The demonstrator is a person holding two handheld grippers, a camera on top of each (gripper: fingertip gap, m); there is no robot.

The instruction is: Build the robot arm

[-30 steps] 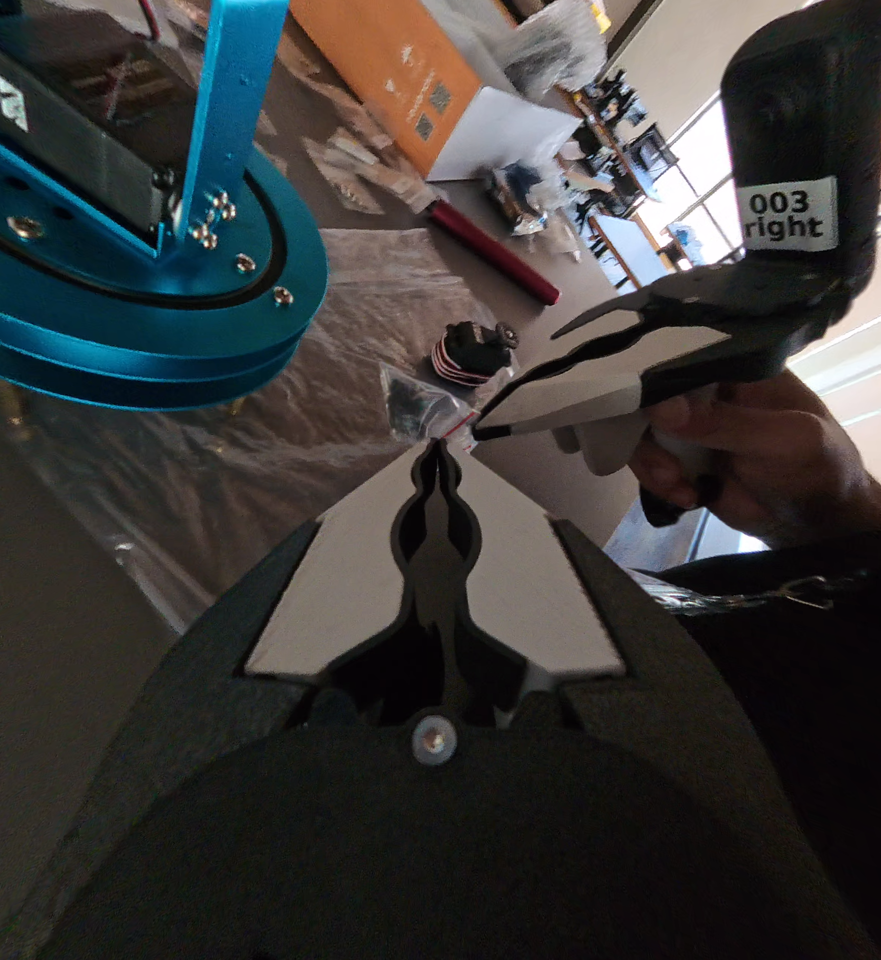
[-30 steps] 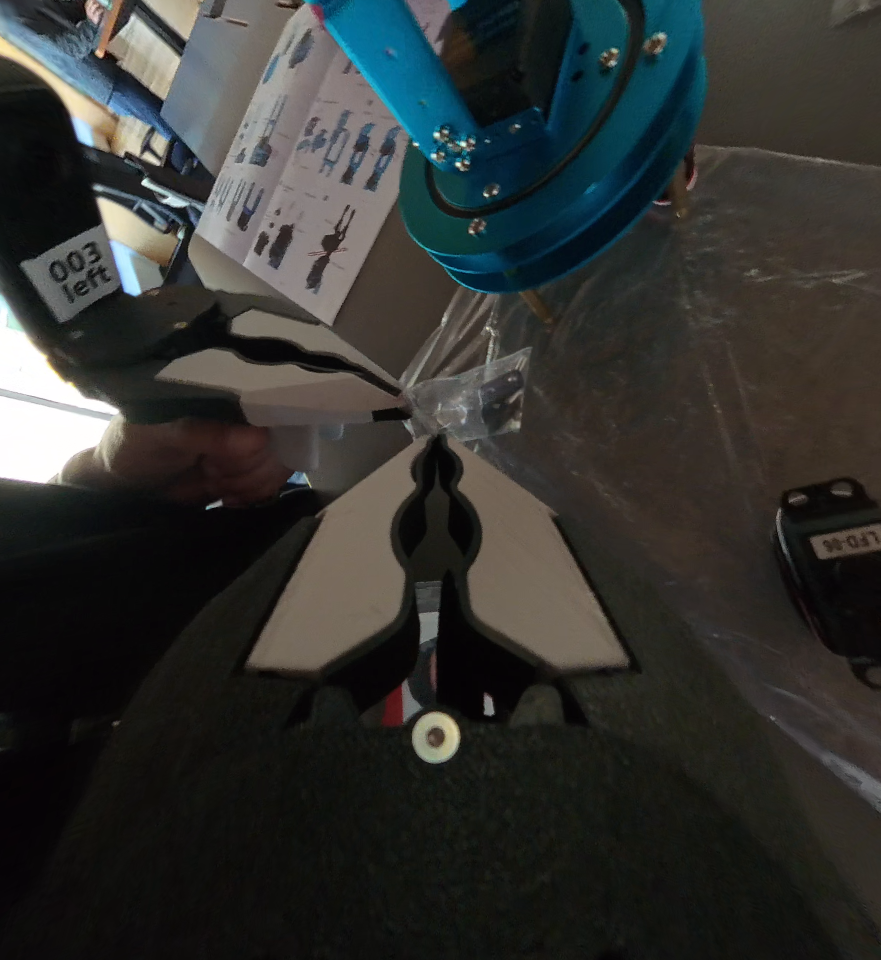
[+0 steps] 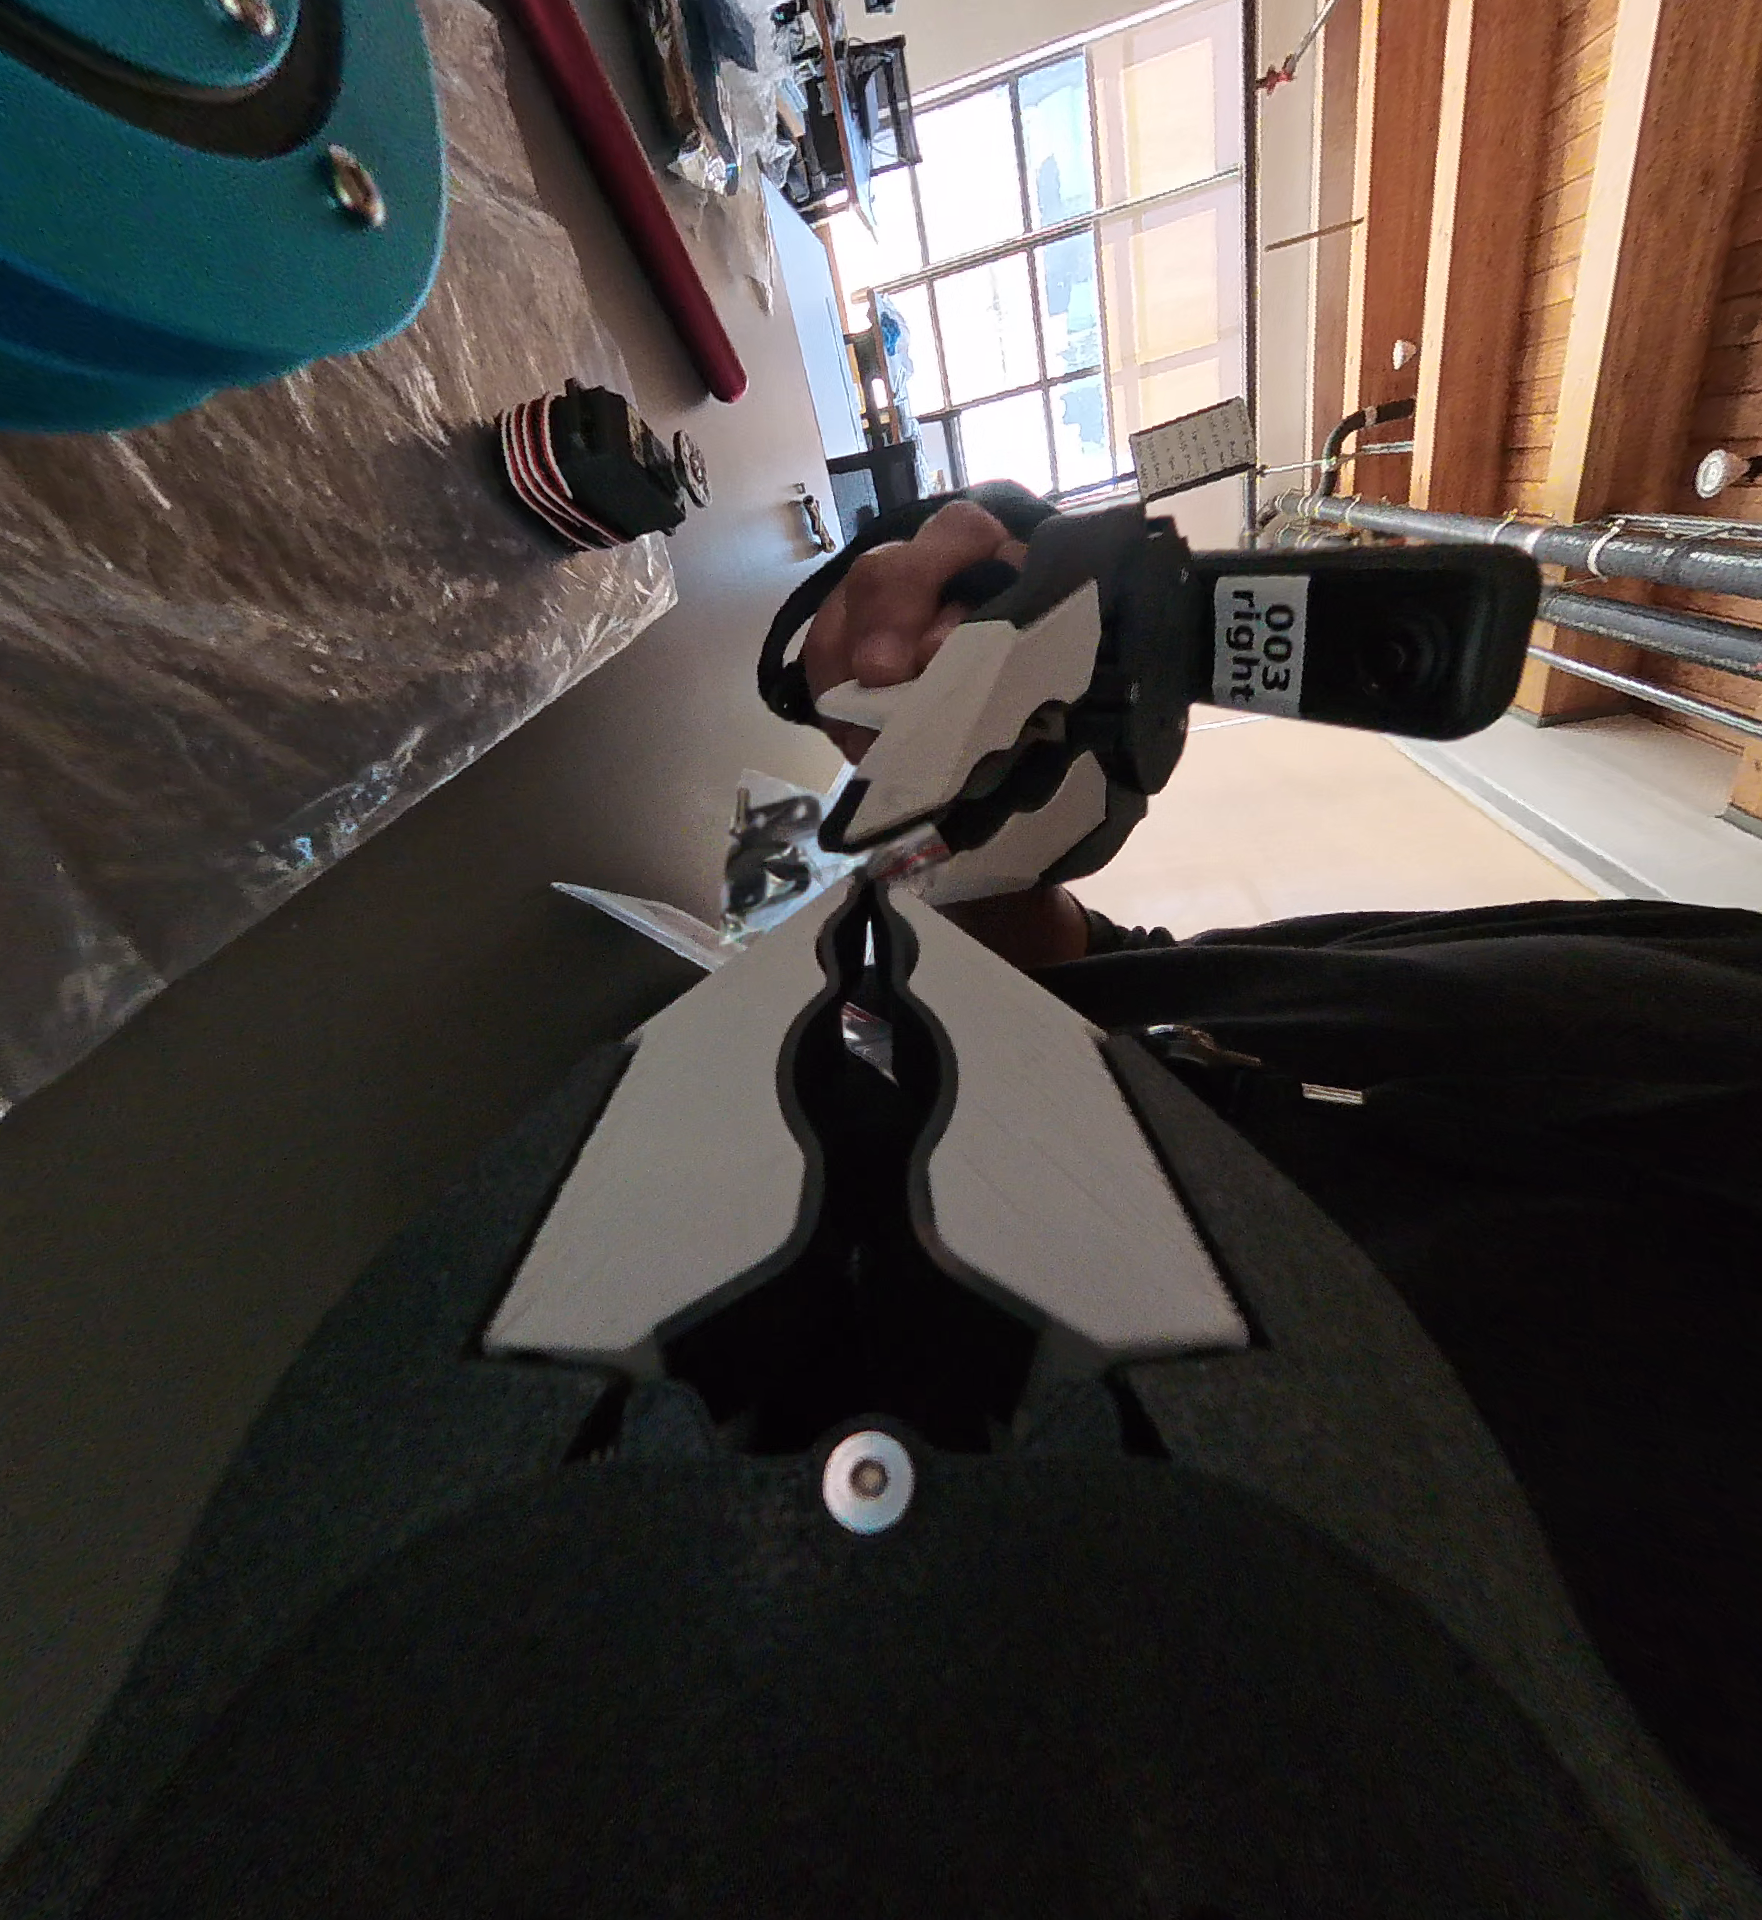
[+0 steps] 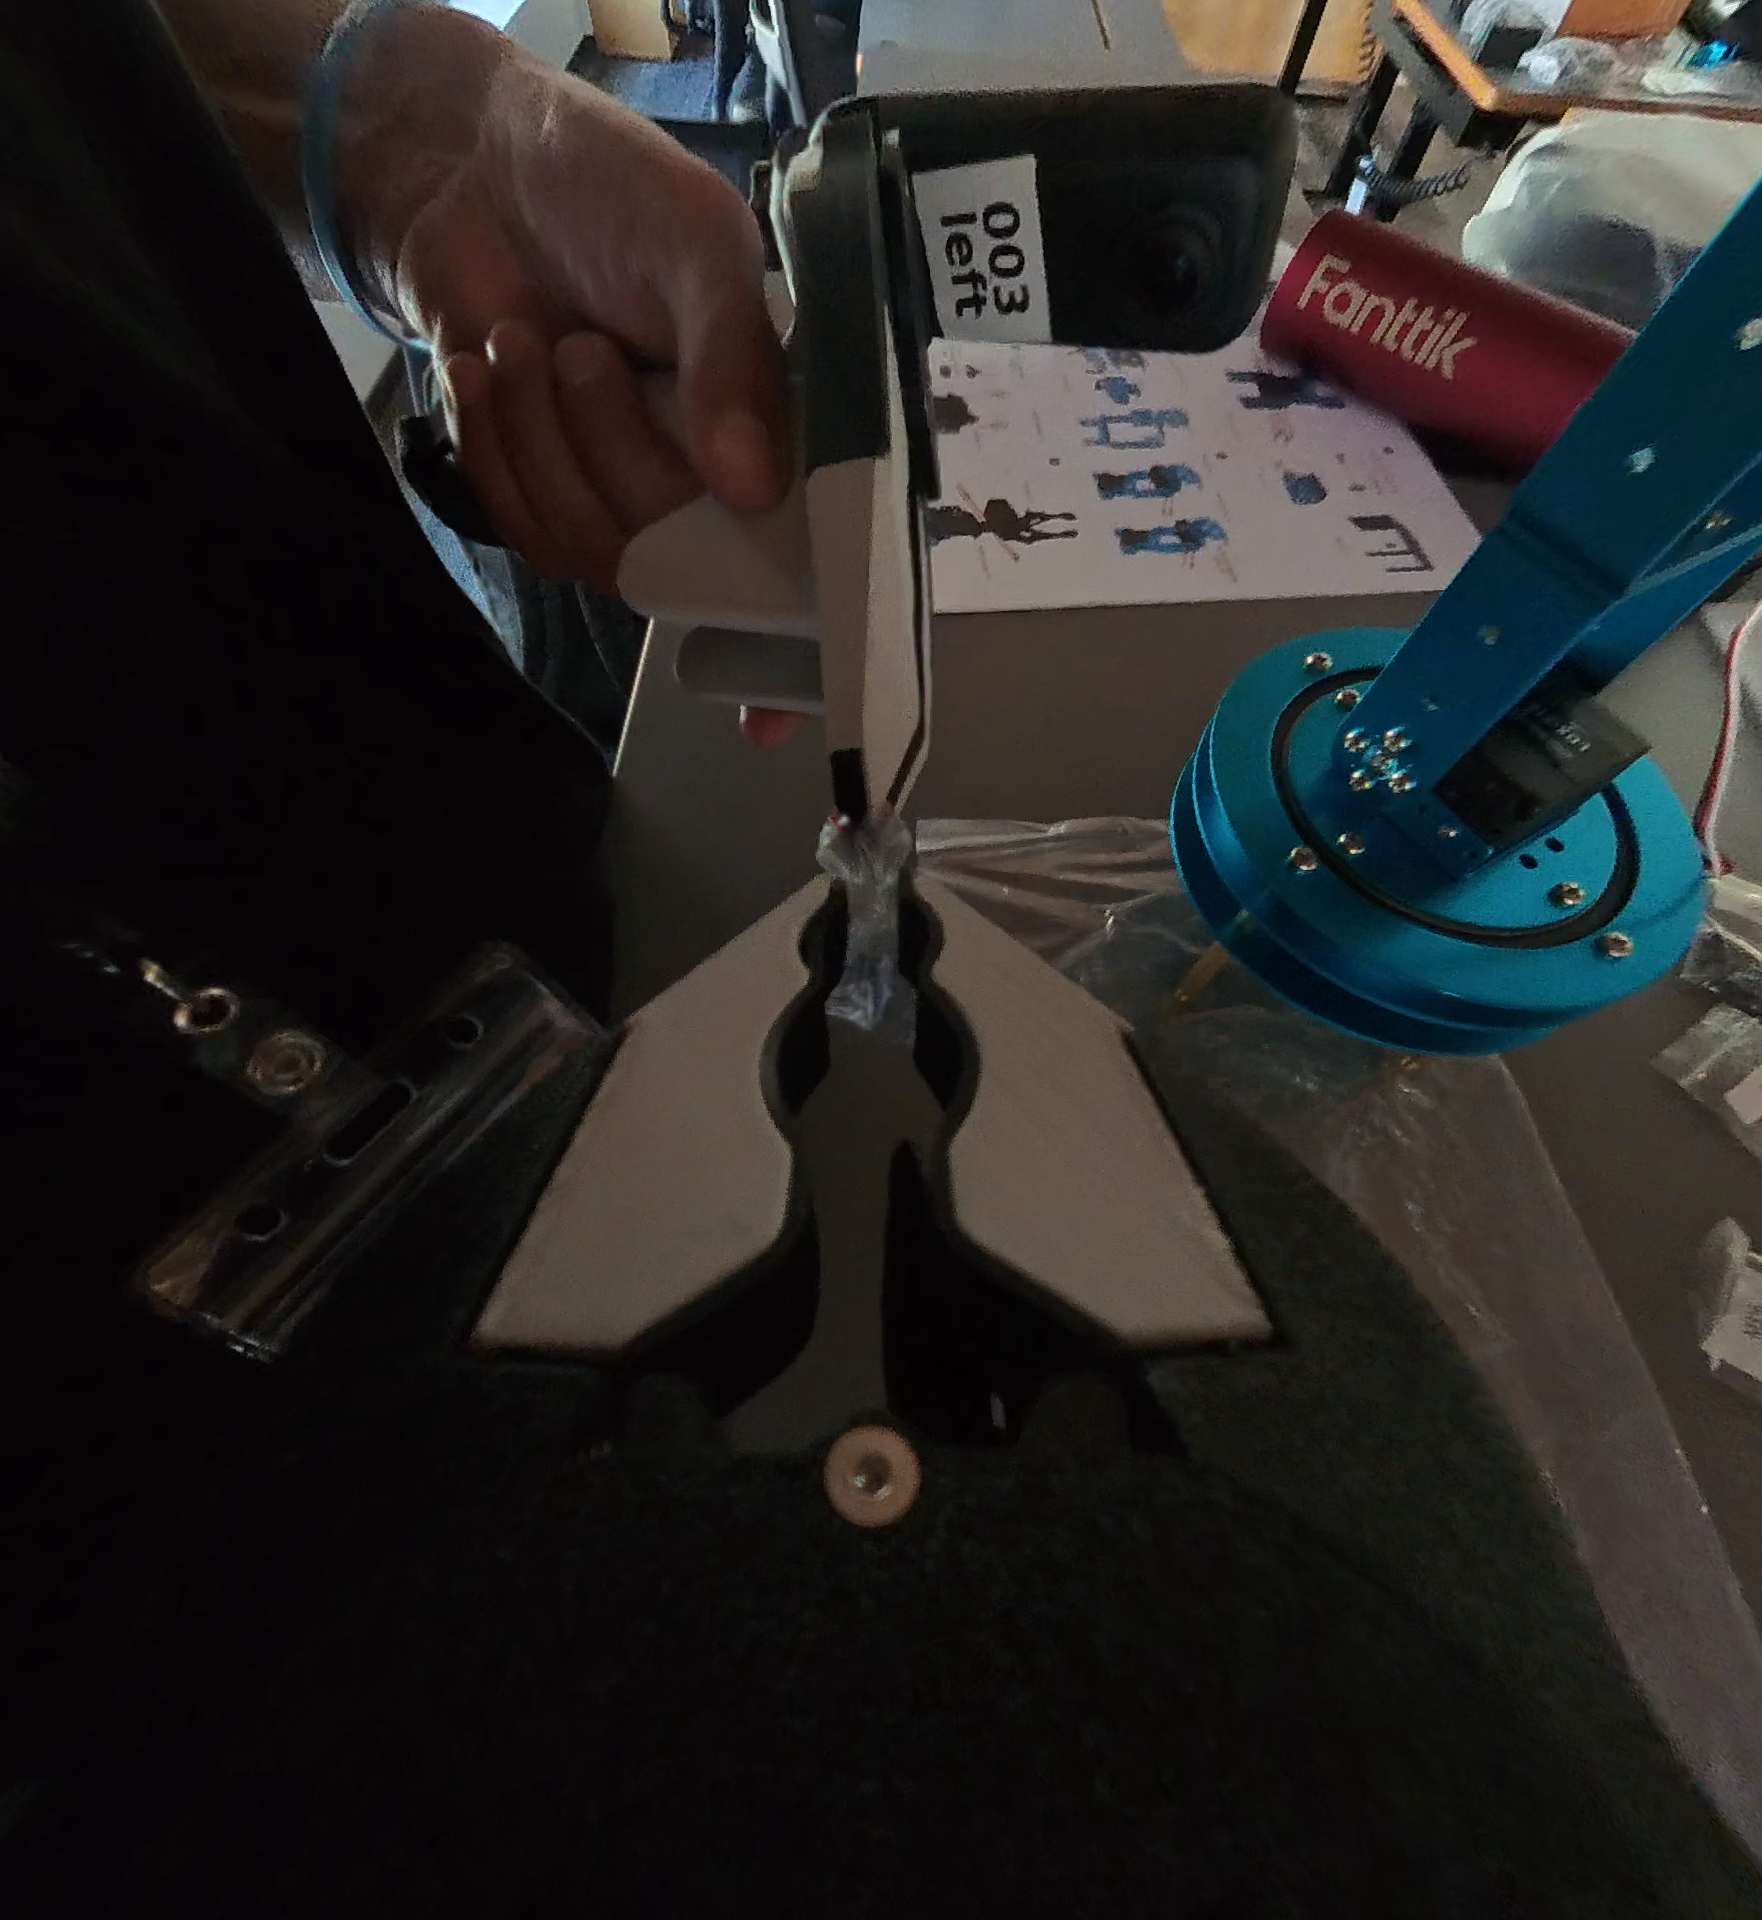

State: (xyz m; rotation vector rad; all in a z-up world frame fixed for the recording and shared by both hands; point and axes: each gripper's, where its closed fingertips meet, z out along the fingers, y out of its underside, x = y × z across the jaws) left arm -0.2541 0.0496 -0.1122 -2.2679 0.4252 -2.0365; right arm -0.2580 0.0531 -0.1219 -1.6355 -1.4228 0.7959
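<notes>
Left wrist view: my left gripper (image 3: 869, 896) has its fingers together, pinching the edge of a small clear plastic bag (image 3: 768, 873) with dark screws and small hardware inside. My right gripper (image 3: 882, 831) meets it tip to tip, clamped on the same bag from above, and my right hand (image 3: 882, 613) is wrapped round its handle. The bag hangs in the air off the near edge of the dark table (image 3: 357, 935). Further out on the table there's crinkled clear plastic sheet (image 3: 233, 644), a black servo motor (image 3: 596, 478) with red-white wiring sitting on it, a blue round metal base (image 3: 160, 208) at top left, and a dark red tube (image 3: 638, 197) behind. Right wrist view: right gripper (image 4: 869, 883) is closed on the twisted neck of the bag (image 4: 866, 935), left gripper (image 4: 872, 805) coming straight down onto it, left hand (image 4: 586, 353) on the grip. Blue base (image 4: 1428, 914) with its upright blue bracket (image 4: 1666, 447) to the right, printed instruction sheet (image 4: 1168, 488) behind, more small parts bags (image 4: 1760, 1101) at the right edge.
</notes>
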